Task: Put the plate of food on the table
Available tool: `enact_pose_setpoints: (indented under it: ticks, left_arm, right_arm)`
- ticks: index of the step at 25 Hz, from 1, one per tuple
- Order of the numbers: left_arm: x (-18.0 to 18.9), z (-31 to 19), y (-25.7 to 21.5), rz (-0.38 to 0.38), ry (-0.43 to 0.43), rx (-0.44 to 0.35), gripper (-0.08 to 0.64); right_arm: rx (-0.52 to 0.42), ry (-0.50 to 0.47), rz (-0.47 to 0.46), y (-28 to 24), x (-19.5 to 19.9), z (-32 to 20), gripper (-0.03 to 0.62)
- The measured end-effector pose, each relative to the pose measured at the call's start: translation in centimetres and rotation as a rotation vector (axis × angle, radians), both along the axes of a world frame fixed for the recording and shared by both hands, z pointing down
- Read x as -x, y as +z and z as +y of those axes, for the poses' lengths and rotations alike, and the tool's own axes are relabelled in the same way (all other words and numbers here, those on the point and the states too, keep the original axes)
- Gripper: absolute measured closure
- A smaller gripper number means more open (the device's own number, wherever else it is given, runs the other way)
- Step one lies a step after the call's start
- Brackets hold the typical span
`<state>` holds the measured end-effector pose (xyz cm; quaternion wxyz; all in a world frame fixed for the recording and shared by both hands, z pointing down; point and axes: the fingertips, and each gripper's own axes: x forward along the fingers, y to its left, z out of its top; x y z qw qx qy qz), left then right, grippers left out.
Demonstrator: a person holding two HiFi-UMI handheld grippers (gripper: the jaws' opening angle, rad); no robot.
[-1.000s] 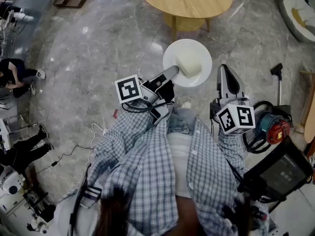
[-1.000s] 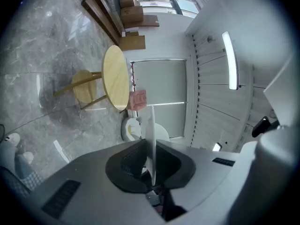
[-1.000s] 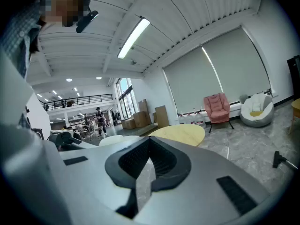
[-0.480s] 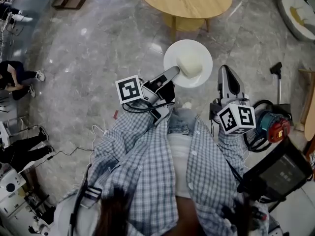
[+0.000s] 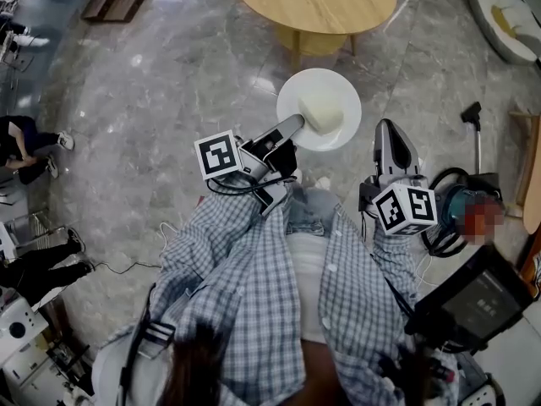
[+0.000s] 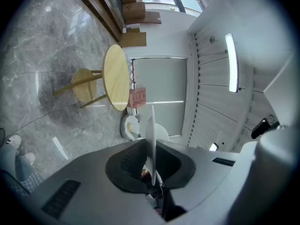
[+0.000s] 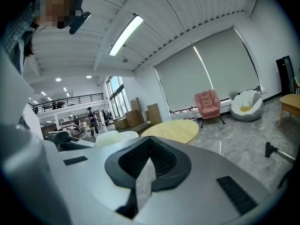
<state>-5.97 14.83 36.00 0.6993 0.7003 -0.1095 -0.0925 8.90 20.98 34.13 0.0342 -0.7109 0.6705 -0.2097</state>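
Note:
A white plate (image 5: 332, 91) carries a pale block of food (image 5: 321, 112) and hangs above the marble floor, just short of the oval wooden table (image 5: 314, 0). My left gripper (image 5: 295, 124) is shut on the plate's near rim. In the left gripper view the plate (image 6: 151, 125) stands edge-on between the jaws of that gripper (image 6: 151, 150), with the table (image 6: 116, 78) beyond. My right gripper (image 5: 388, 128) floats to the right of the plate, shut and empty. In the right gripper view its jaws (image 7: 149, 139) meet, and the table (image 7: 172, 130) lies ahead.
A vacuum cleaner with hose (image 5: 456, 205) and its black nozzle (image 5: 472, 117) lie on the floor at the right. A white beanbag seat (image 5: 507, 11) sits far right. People (image 5: 25, 134) and cables (image 5: 127, 256) are at the left. A pink armchair (image 7: 208, 104) stands beyond the table.
The whole scene has slid slightly in the head view. The plate stays gripped by the left gripper, and the right gripper stays shut beside it.

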Motion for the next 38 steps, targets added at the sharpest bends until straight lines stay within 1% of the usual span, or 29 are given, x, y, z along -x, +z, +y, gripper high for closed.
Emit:
enact_pose_setpoints:
  ticks: [8,14,18,24,35,38]
  left_arm:
    - [-0.1,0.2,0.7,-0.007,0.014,-0.006,0.535]
    - [0.2,0.1,1.1,-0.008,0.011,-0.013,0.535]
    - [0.4,0.0,1.3,-0.007,-0.009,-0.005,0.535]
    - [0.6,-0.3,0.9,-0.013,-0.03,-0.013,0.535]
    - [0.6,-0.7,0.2,-0.009,-0.054,-0.02,0.535]
    - [0.6,-0.4,0.2,-0.005,-0.055,-0.014,0.535]
  right_arm:
    - [0.012,0.043,-0.009,1.0,-0.7,1.1,0.584]
    - [-0.002,0.065,-0.077,1.4,-0.9,1.4,0.584]
    - [-0.016,0.048,-0.094,1.0,-0.9,1.5,0.584]
    - [-0.021,0.013,-0.054,0.1,-0.7,1.3,0.584]
    - [-0.02,-0.021,-0.075,0.1,-0.4,0.2,0.584]
    - [-0.025,-0.016,-0.059,0.1,-0.3,0.2,0.584]
